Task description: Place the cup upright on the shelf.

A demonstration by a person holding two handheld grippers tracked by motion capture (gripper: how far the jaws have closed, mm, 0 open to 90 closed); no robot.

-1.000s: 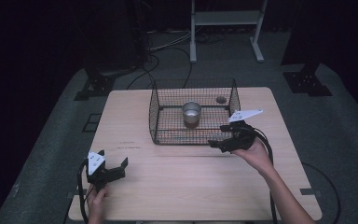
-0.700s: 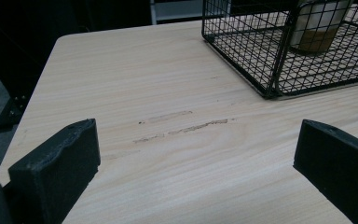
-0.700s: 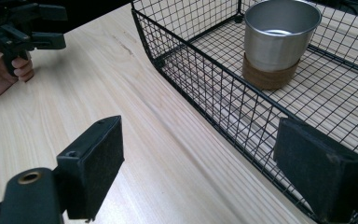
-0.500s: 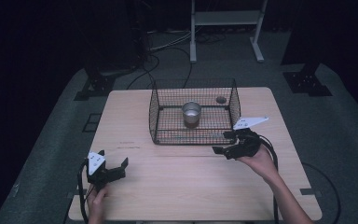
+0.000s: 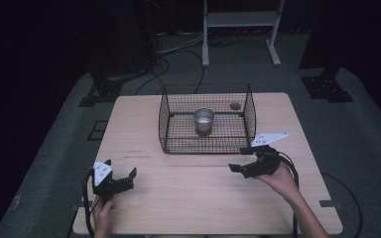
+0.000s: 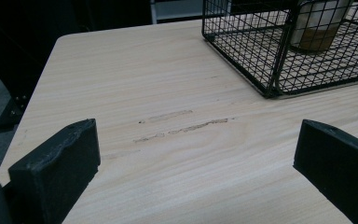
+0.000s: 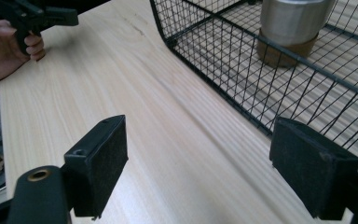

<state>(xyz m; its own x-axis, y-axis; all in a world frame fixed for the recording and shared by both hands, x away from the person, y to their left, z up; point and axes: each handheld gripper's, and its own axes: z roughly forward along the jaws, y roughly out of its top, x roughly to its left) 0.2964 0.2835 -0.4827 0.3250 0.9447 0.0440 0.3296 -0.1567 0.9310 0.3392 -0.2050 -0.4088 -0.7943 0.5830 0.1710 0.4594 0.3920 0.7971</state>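
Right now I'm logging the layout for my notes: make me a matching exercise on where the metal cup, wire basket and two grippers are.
1 metal cup
2 wire basket
3 left gripper
4 right gripper

a on the table, near its front left corner
b standing inside the basket
c by the basket's near right corner
d on the table's far half

Pairs: 1-b, 2-d, 3-a, 4-c

A black wire basket (image 5: 207, 144) stood mid-bench; inside it, upright, was a silvery metal cup (image 5: 204, 119).
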